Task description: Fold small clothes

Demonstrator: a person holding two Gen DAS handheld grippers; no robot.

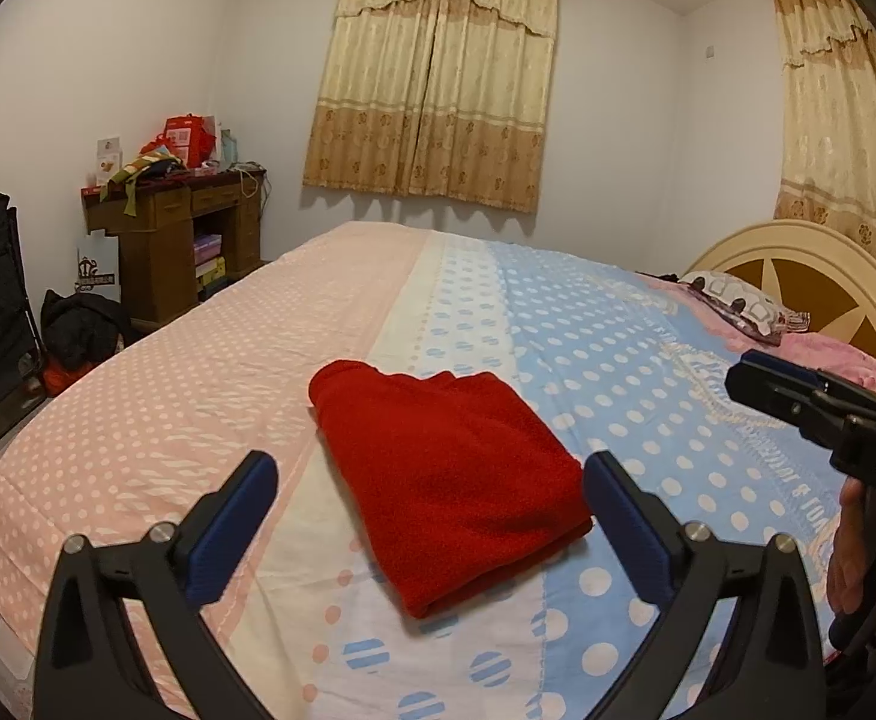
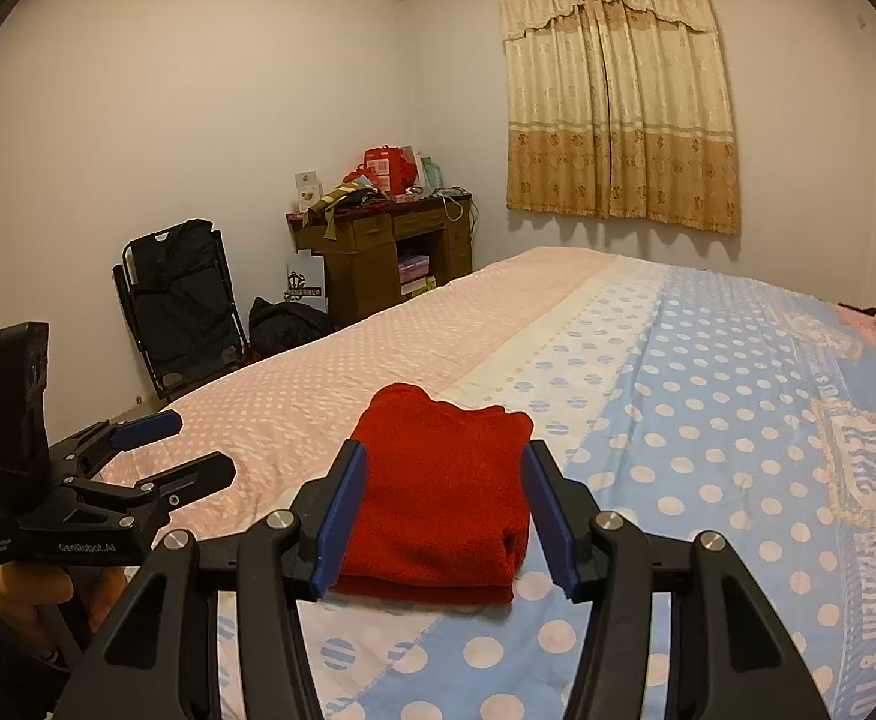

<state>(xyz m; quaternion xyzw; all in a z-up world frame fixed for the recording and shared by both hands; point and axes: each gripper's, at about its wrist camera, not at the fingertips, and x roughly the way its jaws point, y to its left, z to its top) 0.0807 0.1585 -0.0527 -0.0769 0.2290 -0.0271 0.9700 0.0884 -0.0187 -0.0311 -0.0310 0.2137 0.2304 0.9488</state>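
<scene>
Now: bed (image 1: 168,372) w/ dotted sheet; red garment (image 1: 444,480) folded, lying mid-bed, near edge. Fold looks done; judgement: lift both claws clear w/o snagging the stack. Left claw (image 1: 432,516) spread wide, right claw (image 2: 444,516) part-open, both empty, angled down, hovering above the garment.

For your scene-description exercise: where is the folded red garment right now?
The folded red garment lies on the bedspread, on its pink-to-blue seam, centred in both wrist views, ahead of both open claws.
</scene>
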